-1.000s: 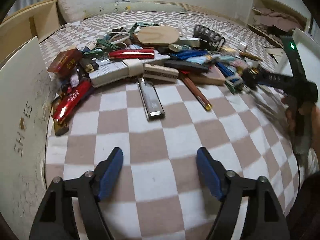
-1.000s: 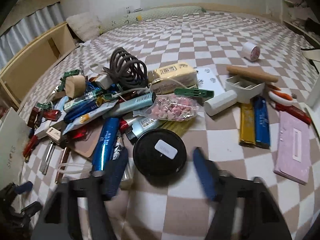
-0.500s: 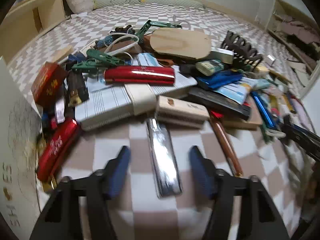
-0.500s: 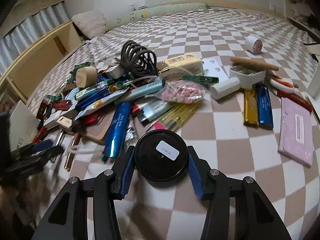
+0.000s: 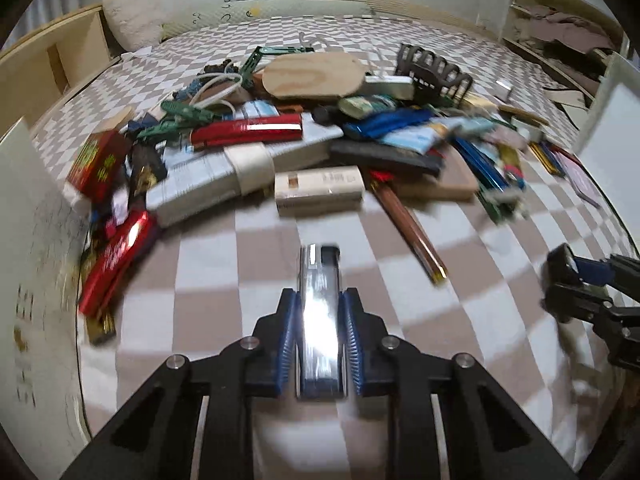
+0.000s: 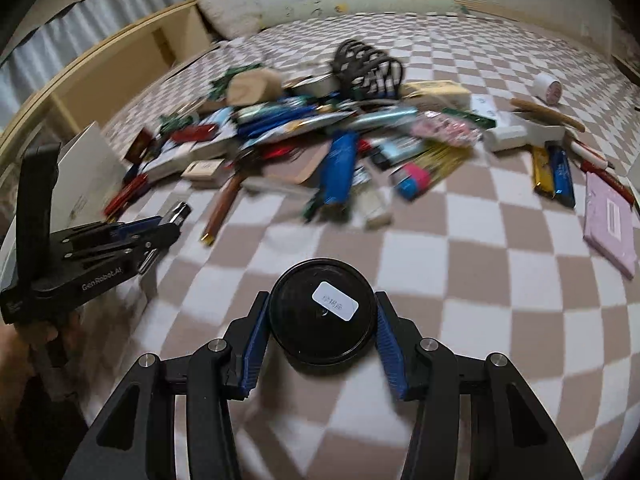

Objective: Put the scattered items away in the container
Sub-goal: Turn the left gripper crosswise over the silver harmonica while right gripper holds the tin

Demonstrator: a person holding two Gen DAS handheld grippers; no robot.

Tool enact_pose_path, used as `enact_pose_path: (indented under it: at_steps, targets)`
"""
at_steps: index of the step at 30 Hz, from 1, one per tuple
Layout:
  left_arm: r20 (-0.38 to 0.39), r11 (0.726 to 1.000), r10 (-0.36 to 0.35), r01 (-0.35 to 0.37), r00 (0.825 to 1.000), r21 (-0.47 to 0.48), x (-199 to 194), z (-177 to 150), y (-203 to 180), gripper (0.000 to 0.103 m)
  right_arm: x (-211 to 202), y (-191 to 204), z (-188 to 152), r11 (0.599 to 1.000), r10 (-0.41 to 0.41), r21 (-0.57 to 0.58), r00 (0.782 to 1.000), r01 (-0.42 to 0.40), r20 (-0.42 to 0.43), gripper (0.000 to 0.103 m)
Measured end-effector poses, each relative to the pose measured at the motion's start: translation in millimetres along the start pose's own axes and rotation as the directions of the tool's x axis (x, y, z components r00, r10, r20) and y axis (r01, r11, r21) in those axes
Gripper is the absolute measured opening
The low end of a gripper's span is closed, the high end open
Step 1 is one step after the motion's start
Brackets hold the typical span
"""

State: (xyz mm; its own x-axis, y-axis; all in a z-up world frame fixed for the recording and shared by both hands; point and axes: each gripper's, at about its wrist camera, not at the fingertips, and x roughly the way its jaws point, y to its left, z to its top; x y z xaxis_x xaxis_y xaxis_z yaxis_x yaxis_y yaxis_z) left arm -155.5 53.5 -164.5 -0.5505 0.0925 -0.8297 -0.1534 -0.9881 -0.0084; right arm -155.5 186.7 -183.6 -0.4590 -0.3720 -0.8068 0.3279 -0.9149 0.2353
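Note:
A silver harmonica (image 5: 320, 332) lies lengthwise between the blue pads of my left gripper (image 5: 319, 300), whose jaws are closing and press on its sides. In the right wrist view the left gripper (image 6: 170, 222) shows at the left with the harmonica's end (image 6: 181, 210) sticking out. My right gripper (image 6: 321, 300) is shut on a round black tin (image 6: 316, 332) with a white label, just above the checked blanket (image 6: 480, 320). A white shoe box (image 5: 32, 240) stands at the left. The pile of scattered items (image 5: 304, 132) lies beyond both grippers.
A brown pen (image 5: 408, 224), a cream box (image 5: 320, 190) and a red case (image 5: 116, 256) lie nearest the left gripper. A pink booklet (image 6: 610, 220) and gold and blue bars (image 6: 554, 174) lie at the right. A wooden bed frame (image 6: 120, 64) borders the left.
My left gripper moved forward over the harmonica and closed on its sides. My right gripper closed on the black tin and drew it back from the pile.

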Motion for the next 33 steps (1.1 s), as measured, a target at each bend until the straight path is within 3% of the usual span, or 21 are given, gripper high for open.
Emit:
enact_pose_path:
  at_steps: [8, 14, 15, 17, 19, 23, 30, 33]
  targets:
    - [-0.009, 0.998, -0.068, 0.068, 0.998, -0.013, -32, -40, -7, 0.023, -15, 13, -22, 1.0, 0.021, -0.011, 1.0, -0.021, -0.011, 0.051]
    - [-0.011, 0.998, -0.057, 0.057, 0.998, -0.023, -49, -62, -16, 0.024, -23, 16, -32, 1.0, 0.006, -0.014, 1.0, -0.006, -0.008, 0.051]
    - [-0.01, 0.998, -0.058, 0.058, 0.998, -0.019, -51, -64, -18, 0.027, -23, 17, -35, 1.0, 0.004, -0.022, 1.0, -0.004, -0.009, 0.051]
    - [-0.009, 0.997, -0.073, 0.073, 0.997, -0.01, -55, -70, -22, 0.055, -26, 20, -39, 0.999, -0.004, -0.053, 1.0, 0.004, -0.001, 0.051]
    - [-0.017, 0.995, -0.102, 0.101, 0.995, -0.016, -58, -75, -26, 0.064, -26, 21, -39, 0.998, -0.011, -0.062, 1.0, 0.011, 0.0, 0.051]
    - [-0.007, 0.987, -0.16, 0.16, 0.987, 0.006, -64, -82, -38, 0.065, -26, 17, -38, 0.999, -0.003, -0.033, 1.0, 0.003, 0.002, 0.051]
    - [-0.004, 0.948, -0.316, 0.316, 0.949, 0.036, -55, -63, -67, 0.065, -28, 3, -35, 1.0, -0.017, 0.025, 1.0, 0.016, 0.016, 0.051]
    - [-0.01, 0.944, -0.326, 0.326, 0.945, 0.054, -48, -50, -80, 0.065, -29, -8, -33, 0.998, -0.001, 0.068, 1.0, 0.0, 0.02, 0.051]
